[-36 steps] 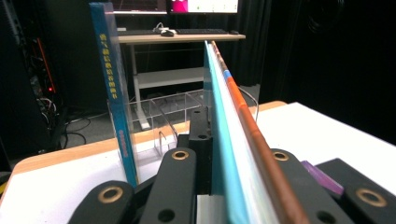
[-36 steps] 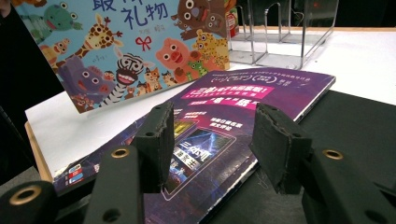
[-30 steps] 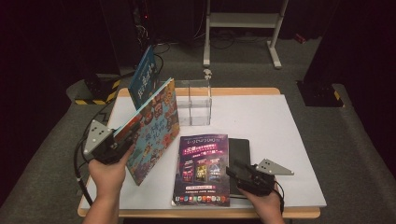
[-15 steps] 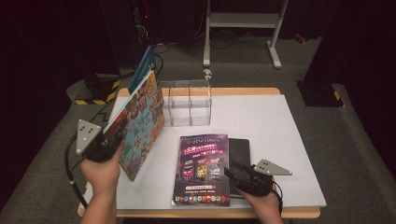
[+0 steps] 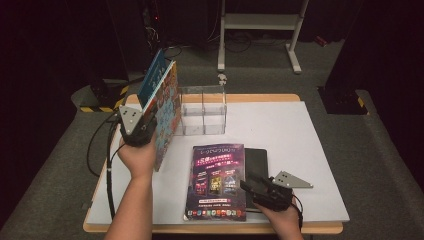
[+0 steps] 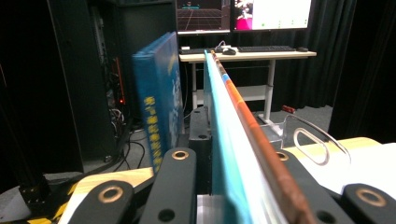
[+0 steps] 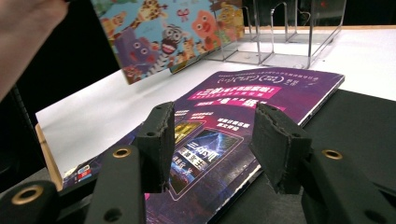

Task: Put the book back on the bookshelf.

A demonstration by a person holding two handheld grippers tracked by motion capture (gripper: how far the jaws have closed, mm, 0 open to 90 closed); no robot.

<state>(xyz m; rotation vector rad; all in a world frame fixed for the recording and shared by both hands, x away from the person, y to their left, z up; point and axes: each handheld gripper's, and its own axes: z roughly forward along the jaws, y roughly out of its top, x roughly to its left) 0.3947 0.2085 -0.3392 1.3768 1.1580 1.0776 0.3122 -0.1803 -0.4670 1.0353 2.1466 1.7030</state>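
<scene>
Since a second ago the left gripper point(image 5: 142, 131) has carried the cartoon-animal picture book point(image 5: 167, 112) from a lean over the table's left part up onto its edge, close beside the blue book point(image 5: 152, 77) standing at the left of the clear acrylic rack point(image 5: 202, 110). Its jaws are clenched on the book's lower edge, while the right gripper point(image 5: 257, 187) rests with jaws parted and nothing between them over the purple magazine point(image 5: 217, 181) and the black book point(image 5: 256, 165) beneath it. To do this well, I'd keep the book upright, line it up with a rack slot, and let go only once it stands supported.
</scene>
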